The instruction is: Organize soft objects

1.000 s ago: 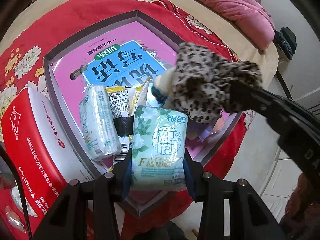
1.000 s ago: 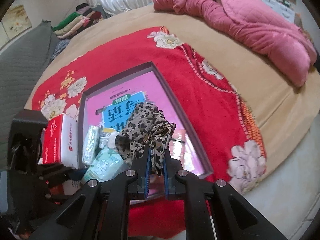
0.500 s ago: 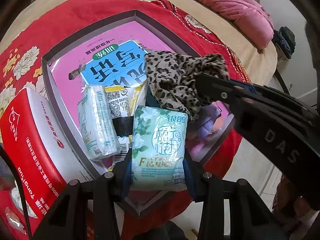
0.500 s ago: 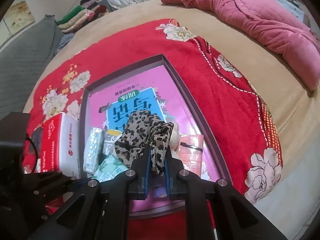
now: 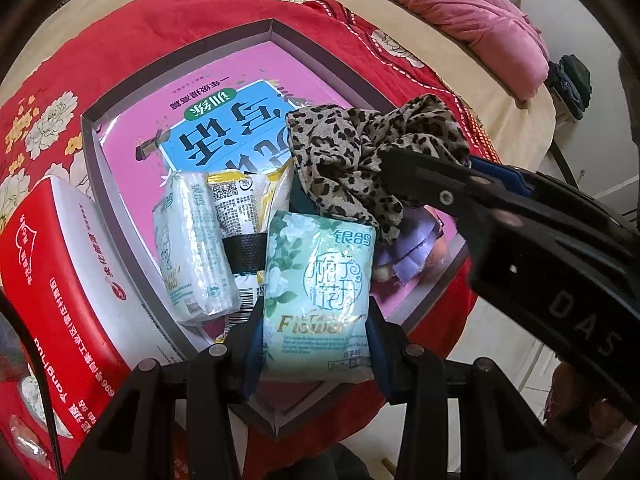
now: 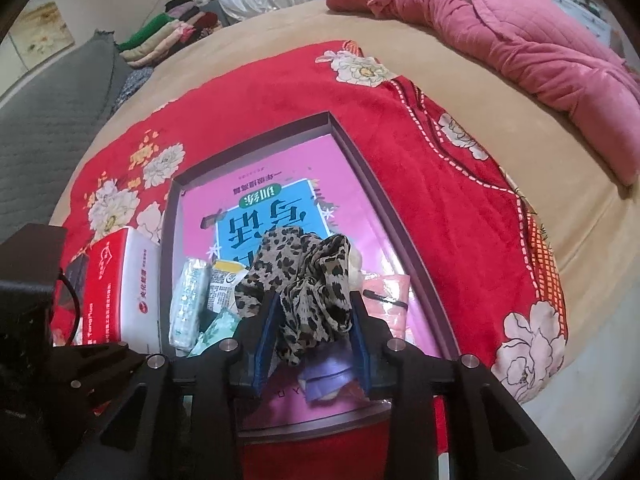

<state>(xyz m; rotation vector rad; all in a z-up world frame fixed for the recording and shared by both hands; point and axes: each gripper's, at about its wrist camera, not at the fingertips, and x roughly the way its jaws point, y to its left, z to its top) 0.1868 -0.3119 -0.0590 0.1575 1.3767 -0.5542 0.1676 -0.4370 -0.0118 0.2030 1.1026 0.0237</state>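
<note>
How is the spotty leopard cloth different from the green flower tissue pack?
The leopard cloth is brown with black spots; the tissue pack is pale green with printed flowers. The leopard cloth is crumpled and floppy; the tissue pack keeps a neat rectangle. The left gripper squeezes the tissue pack, while the right gripper has just been opening, the leopard cloth loose between its pads. Both sit over the purple box.

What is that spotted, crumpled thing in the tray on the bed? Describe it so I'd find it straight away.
Start at the red flowered blanket, then the shallow dark-rimmed tray lying on it. Near the tray's front, between the blue pads of the right gripper, whose jaws have just been opening, sits a bunched leopard-print cloth. Its neighbours are smooth plastic packets; it alone is floppy, tan fabric with black spots.
</note>
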